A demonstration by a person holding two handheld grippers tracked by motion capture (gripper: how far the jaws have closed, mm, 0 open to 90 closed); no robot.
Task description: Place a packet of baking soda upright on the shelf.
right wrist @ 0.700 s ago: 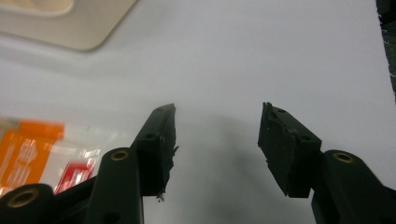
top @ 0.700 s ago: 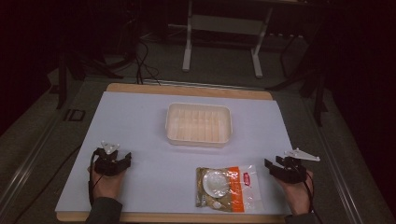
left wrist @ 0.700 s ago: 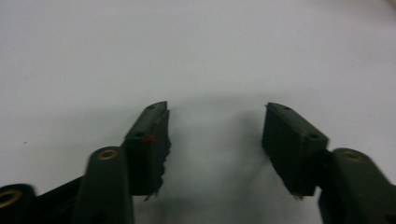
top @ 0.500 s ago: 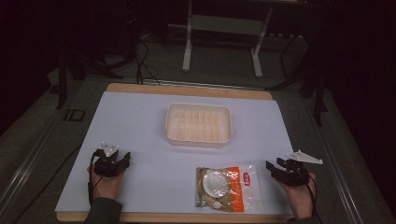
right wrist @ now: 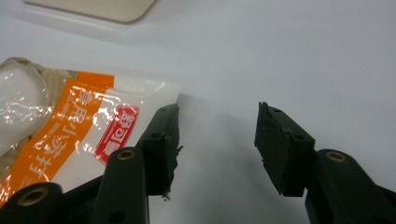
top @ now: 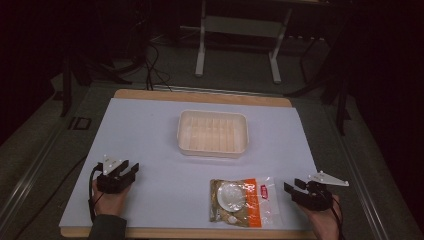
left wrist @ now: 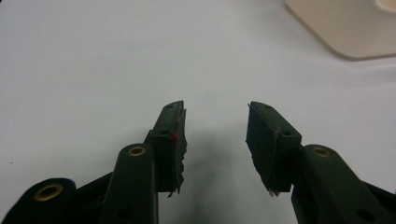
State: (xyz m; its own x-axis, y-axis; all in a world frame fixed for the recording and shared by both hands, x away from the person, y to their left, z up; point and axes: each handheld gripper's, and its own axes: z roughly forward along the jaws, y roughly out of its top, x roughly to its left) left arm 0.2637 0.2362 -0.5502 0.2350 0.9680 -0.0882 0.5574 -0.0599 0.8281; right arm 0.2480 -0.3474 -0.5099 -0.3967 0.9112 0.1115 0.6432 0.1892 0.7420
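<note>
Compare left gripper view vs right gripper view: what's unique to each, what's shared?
Left gripper view alone: the left gripper, open over bare white table, nothing between the jaws.
Right gripper view alone: the right gripper, also open and holding nothing, with the orange-and-clear snack bag lying just beside one jaw.
Shared: the white tabletop and a corner of the cream tray at the top edge.

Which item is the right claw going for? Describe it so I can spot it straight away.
On the white mat, look at the near edge, in front of the cream tray. The packet lies flat there, just left of the open right claw. It is clear plastic with an orange band and a red label, unlike the plain tray.
</note>
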